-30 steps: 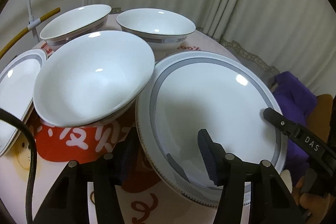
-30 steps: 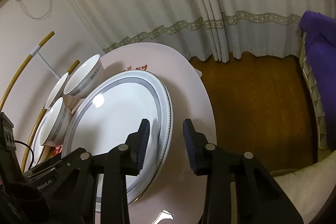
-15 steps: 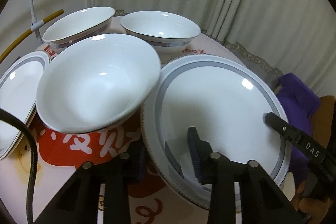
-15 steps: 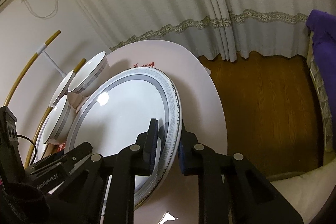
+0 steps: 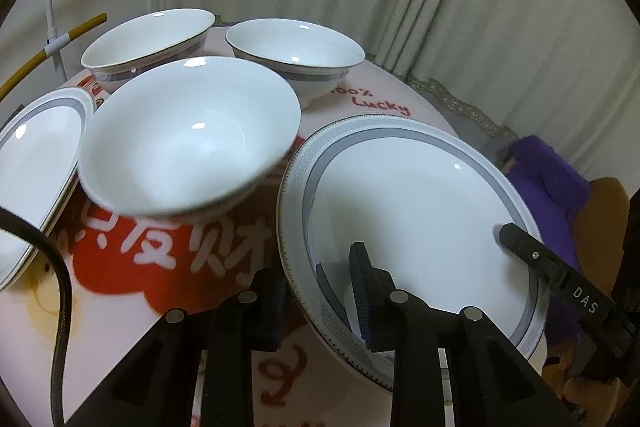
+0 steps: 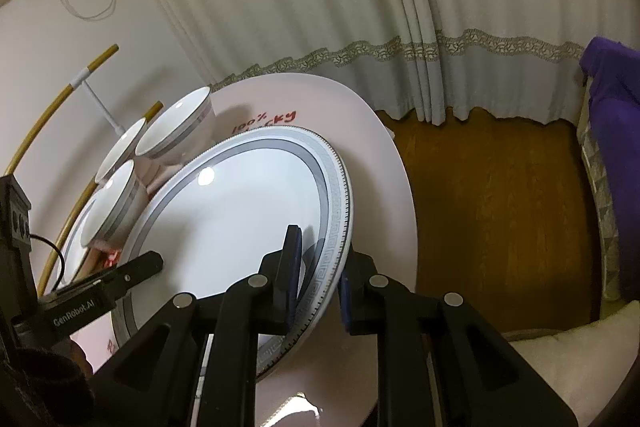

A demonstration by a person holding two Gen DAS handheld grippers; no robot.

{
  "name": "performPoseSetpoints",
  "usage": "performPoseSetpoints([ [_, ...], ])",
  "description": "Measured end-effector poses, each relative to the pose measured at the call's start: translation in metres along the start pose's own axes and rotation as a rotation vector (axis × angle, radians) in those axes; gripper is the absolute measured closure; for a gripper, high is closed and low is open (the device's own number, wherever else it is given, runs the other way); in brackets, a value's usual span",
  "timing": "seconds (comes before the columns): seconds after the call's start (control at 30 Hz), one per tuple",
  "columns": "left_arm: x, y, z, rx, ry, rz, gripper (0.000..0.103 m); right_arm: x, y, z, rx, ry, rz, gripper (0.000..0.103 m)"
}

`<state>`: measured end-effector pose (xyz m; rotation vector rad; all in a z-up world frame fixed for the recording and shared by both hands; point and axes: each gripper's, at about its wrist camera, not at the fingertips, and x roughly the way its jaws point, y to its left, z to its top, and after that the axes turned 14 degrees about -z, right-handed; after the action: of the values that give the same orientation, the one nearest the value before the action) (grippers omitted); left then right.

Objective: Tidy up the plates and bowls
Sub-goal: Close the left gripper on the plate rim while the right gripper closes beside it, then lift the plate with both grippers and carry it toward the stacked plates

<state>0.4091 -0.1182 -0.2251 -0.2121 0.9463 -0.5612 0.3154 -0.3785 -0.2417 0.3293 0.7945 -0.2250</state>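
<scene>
A second plate [image 5: 36,163] lies at far left on the counter [image 5: 168,267]; three bowls [image 5: 188,135] are set unstacked beside it. The large grey-rimmed plate [image 5: 408,203] is gripped at its near rim by the left tongs [image 5: 320,287] and at its right rim by the right tongs [image 6: 318,277]. Nothing is stacked yet; sorting is judged barely begun.

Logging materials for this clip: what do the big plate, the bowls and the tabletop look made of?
Big plate: likely glazed ceramic, a glossy white face with sharp light spots and a printed grey band.
Bowls: the same glossy white glaze, probably ceramic.
Tabletop: smooth pink surface with printed red lettering; plastic or laminate, unclear.
</scene>
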Motion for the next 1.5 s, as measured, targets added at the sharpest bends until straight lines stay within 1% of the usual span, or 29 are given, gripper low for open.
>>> performPoseSetpoints([
  [0.2,-0.022,0.005,-0.018,0.025,0.023,-0.036,0.08,-0.018,0.002,-0.018,0.004,0.005,-0.004,0.086],
  [0.3,-0.037,0.009,-0.027,0.042,0.024,-0.034,0.08,-0.027,0.003,-0.03,0.019,0.013,0.005,0.086],
  [0.43,-0.058,0.021,-0.043,0.034,0.033,-0.022,0.08,-0.043,0.013,-0.051,0.025,0.018,0.022,0.085],
  [0.63,-0.094,0.032,-0.067,0.035,0.027,-0.01,0.08,-0.063,0.031,-0.083,0.04,0.02,0.054,0.085],
  [0.73,-0.108,0.04,-0.078,0.02,0.025,-0.022,0.08,-0.068,0.041,-0.093,0.04,0.023,0.064,0.085],
  [0.83,-0.109,0.041,-0.082,0.014,0.029,-0.031,0.079,-0.067,0.046,-0.099,0.032,0.026,0.046,0.085],
  [0.97,-0.107,0.042,-0.081,0.014,0.018,-0.026,0.079,-0.066,0.045,-0.099,0.034,0.021,0.041,0.085],
  [1.13,-0.102,0.051,-0.076,-0.006,0.006,-0.066,0.082,-0.065,0.046,-0.1,0.037,0.018,0.042,0.085],
  [1.27,-0.099,0.055,-0.073,-0.001,-0.002,-0.079,0.082,-0.067,0.042,-0.1,0.056,0.012,0.045,0.085],
  [1.37,-0.097,0.056,-0.072,0.002,-0.004,-0.085,0.084,-0.071,0.04,-0.1,0.06,0.003,0.036,0.085],
  [1.5,-0.1,0.057,-0.073,0.011,-0.015,-0.107,0.086,-0.073,0.045,-0.102,0.032,-0.002,0.008,0.086],
])
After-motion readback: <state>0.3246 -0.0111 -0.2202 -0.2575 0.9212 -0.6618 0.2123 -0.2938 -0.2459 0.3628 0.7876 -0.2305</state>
